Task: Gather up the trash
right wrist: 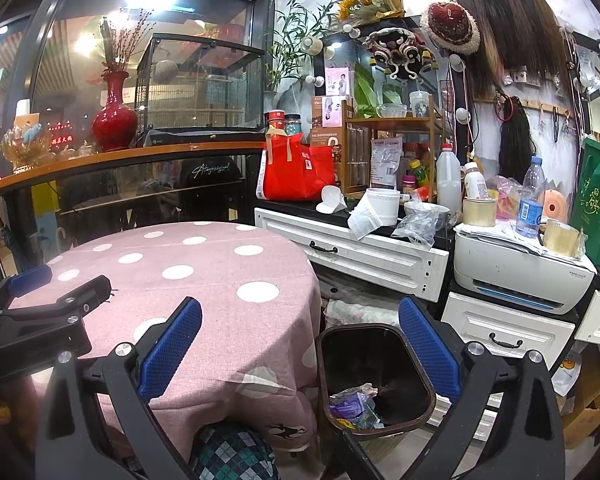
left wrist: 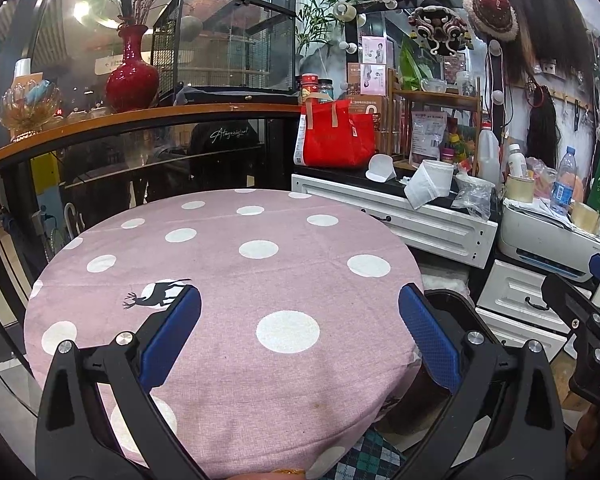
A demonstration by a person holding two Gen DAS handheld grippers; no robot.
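A round table with a pink polka-dot cloth (left wrist: 228, 280) fills the left wrist view; no trash shows on it. My left gripper (left wrist: 300, 336) hovers over its near edge, open and empty; it also shows in the right wrist view (right wrist: 40, 296) at the left. My right gripper (right wrist: 300, 340) is open and empty, above and in front of a dark brown trash bin (right wrist: 404, 408) on the floor right of the table. Crumpled wrappers (right wrist: 352, 404) lie inside the bin. The right gripper shows at the right edge of the left wrist view (left wrist: 596, 304).
A white cabinet (right wrist: 380, 264) with a cluttered dark top stands behind the bin, with a red bag (right wrist: 296, 172), paper roll (right wrist: 374, 210) and bottles. A white printer (right wrist: 516, 276) sits at right. A glass railing with a red vase (left wrist: 131, 76) runs behind the table.
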